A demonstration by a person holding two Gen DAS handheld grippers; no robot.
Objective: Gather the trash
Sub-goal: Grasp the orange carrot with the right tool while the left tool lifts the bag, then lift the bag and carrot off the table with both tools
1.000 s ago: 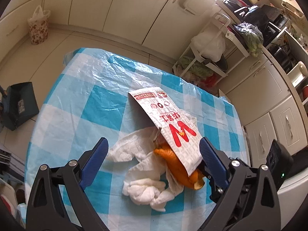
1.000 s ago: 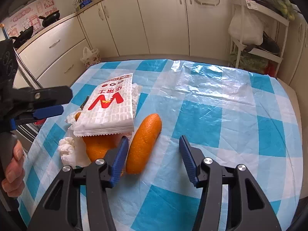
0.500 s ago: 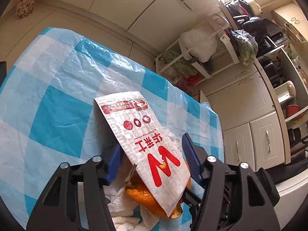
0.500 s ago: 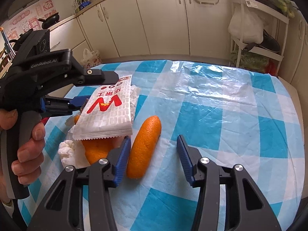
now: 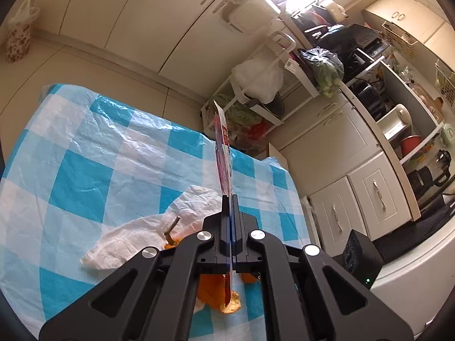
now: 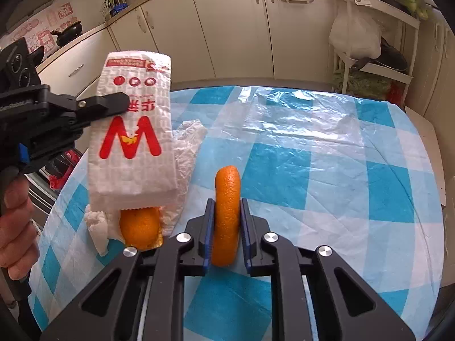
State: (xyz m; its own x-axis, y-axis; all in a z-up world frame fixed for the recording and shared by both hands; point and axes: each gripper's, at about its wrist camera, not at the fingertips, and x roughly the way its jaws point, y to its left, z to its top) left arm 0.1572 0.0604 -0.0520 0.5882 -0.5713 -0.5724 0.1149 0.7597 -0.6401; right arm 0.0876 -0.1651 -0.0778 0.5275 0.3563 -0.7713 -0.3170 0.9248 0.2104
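Left gripper (image 5: 229, 199): jaws closed on the white paper snack wrapper with red "W" print (image 6: 132, 130), clamped at one long edge. Wrapper raised off the table, seen edge-on in the left wrist view (image 5: 223, 153), face-on in the right wrist view. Left gripper (image 6: 125, 103) also in view there, at the wrapper's left edge, with the holding hand (image 6: 17, 221) below it.

Right gripper (image 6: 226, 216): jaws closed on the long curved strip of orange peel (image 6: 226, 213), pads pressing both sides; peel standing on edge, far tip projecting beyond the pads. Contact between peel and table not determinable from this view.

Remaining trash: crumpled white paper tissue (image 5: 148, 236) lying on the blue-and-white checked plastic tablecloth (image 5: 85, 170); second piece of orange peel (image 6: 140, 227) resting on the tissue (image 6: 98, 227), directly below the raised wrapper's lower edge, just left of the right gripper. Same peel (image 5: 219, 295) partly hidden under the left gripper body. Small dark stem-like object (image 5: 170, 226) on the tissue, possibly a fruit stalk; too small to identify.

Background: cream kitchen cabinets (image 6: 233, 25), white wire rack with plastic bags (image 6: 366, 39).
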